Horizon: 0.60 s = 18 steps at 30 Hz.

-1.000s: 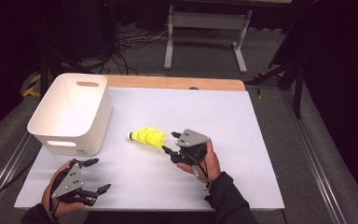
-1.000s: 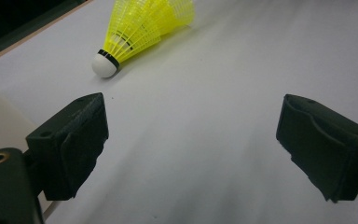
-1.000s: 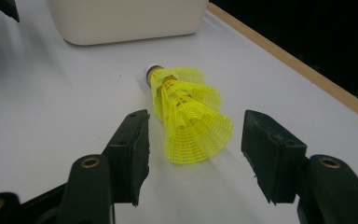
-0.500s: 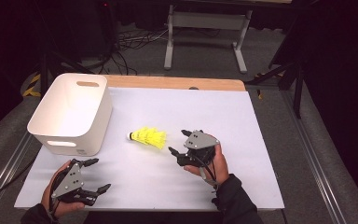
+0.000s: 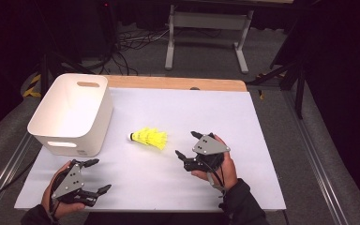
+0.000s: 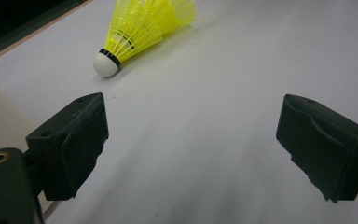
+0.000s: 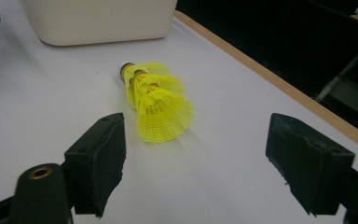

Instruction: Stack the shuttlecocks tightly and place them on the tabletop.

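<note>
High view: right gripper drawn back toward the table's near edge since a second ago, jaws just opened wide with nothing between them, yellow shuttlecocks left lying stacked on their side mid-table, just ahead of the jaws. Left gripper unmoved near the near-left corner, jaws apart, grasping nothing. White bin at the left edge, inside bare as far as visible.

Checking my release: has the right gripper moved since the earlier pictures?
Yes. The right gripper has backed off rightward from the shuttlecocks, jaws just opening, nothing between them.
</note>
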Each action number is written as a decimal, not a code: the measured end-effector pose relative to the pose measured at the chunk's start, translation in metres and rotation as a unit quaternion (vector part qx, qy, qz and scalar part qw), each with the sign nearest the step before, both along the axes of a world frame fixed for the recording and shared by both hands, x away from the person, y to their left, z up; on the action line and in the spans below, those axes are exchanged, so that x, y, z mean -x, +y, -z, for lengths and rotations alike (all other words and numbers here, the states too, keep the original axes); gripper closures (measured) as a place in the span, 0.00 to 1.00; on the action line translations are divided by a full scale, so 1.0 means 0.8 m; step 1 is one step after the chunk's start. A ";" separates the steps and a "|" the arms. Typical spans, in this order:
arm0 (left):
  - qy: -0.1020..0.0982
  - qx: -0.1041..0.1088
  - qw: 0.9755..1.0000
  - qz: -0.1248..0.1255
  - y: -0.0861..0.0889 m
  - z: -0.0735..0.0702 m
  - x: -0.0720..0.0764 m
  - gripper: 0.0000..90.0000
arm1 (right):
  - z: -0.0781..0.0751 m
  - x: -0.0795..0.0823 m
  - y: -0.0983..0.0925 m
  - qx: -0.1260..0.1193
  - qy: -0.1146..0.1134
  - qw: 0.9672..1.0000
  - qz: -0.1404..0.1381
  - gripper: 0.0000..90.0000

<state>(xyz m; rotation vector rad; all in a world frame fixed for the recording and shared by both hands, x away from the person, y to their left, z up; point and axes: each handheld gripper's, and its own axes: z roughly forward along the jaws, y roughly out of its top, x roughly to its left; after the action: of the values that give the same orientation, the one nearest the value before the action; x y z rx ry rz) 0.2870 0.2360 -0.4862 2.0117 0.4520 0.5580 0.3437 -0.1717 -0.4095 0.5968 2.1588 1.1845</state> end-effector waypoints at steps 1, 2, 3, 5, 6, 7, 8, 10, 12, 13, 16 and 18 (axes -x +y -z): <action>0.000 0.000 1.000 0.000 0.000 0.000 0.000 0.11 | 0.000 0.001 -0.001 0.000 -0.001 1.000 0.002 0.24; 0.000 -0.001 1.000 0.000 0.000 0.000 0.000 0.11 | 0.000 0.003 -0.003 -0.001 0.000 1.000 0.003 0.23; 0.001 -0.002 1.000 0.000 0.000 0.000 0.000 0.11 | 0.000 0.004 -0.004 0.001 -0.002 1.000 0.003 0.23; 0.002 0.000 1.000 0.000 0.000 0.000 0.000 0.11 | -0.001 0.007 -0.006 0.006 -0.006 1.000 0.007 0.22; 0.001 -0.001 1.000 0.001 0.000 0.000 0.000 0.11 | 0.000 0.008 -0.007 0.006 -0.006 1.000 0.007 0.21; 0.001 -0.001 1.000 0.001 0.000 0.000 -0.001 0.11 | 0.000 0.009 -0.008 0.007 -0.009 1.000 0.008 0.21; 0.001 -0.001 1.000 0.001 0.000 0.000 0.000 0.11 | 0.001 0.010 -0.009 0.010 -0.009 1.000 0.007 0.20; 0.001 -0.001 1.000 0.001 0.000 0.000 0.000 0.11 | 0.003 0.012 -0.010 0.020 -0.012 1.000 0.011 0.18; 0.002 0.000 1.000 0.000 0.000 0.001 -0.001 0.11 | 0.005 0.015 -0.012 0.024 -0.014 1.000 0.011 0.17; 0.002 0.000 1.000 0.000 0.000 0.001 -0.001 0.11 | 0.005 0.015 -0.012 0.024 -0.014 1.000 0.011 0.17; 0.000 -0.001 1.000 -0.001 0.000 0.000 -0.001 0.11 | 0.007 0.018 -0.016 0.024 -0.015 1.000 0.010 0.16; 0.001 0.000 1.000 -0.003 0.001 0.000 -0.001 0.11 | 0.010 0.019 -0.020 0.025 -0.016 0.999 0.011 0.15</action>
<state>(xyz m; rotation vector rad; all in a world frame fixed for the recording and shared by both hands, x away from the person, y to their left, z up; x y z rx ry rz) 0.2875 0.2364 -0.4863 2.0117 0.4590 0.5583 0.3282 -0.1876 -0.4174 0.5741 2.1428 1.1170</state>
